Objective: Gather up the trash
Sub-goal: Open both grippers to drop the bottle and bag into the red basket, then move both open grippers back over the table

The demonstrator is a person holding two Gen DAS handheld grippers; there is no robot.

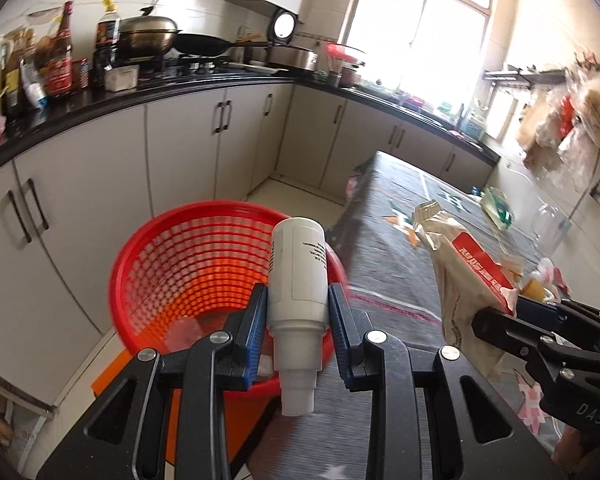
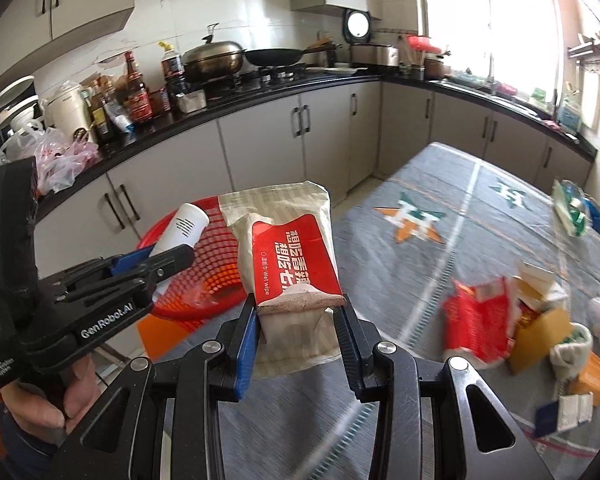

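My left gripper [image 1: 298,308] is shut on a white plastic bottle [image 1: 298,264], held cap toward the camera over the near rim of a red mesh basket [image 1: 180,264]. My right gripper [image 2: 300,316] is shut on a beige and red wet-wipe packet [image 2: 292,248], held above the table edge just right of the basket [image 2: 216,268]. The packet also shows in the left wrist view [image 1: 468,280], and the bottle in the right wrist view [image 2: 182,228]. More trash [image 2: 540,320] lies in a pile on the table at the right.
A grey patterned tablecloth [image 2: 420,248] covers the table. A green and white wrapper [image 2: 572,208] lies at its far right. The basket stands on an orange stool [image 2: 160,332] beside the table. Kitchen cabinets and a cluttered black counter [image 1: 140,96] run behind.
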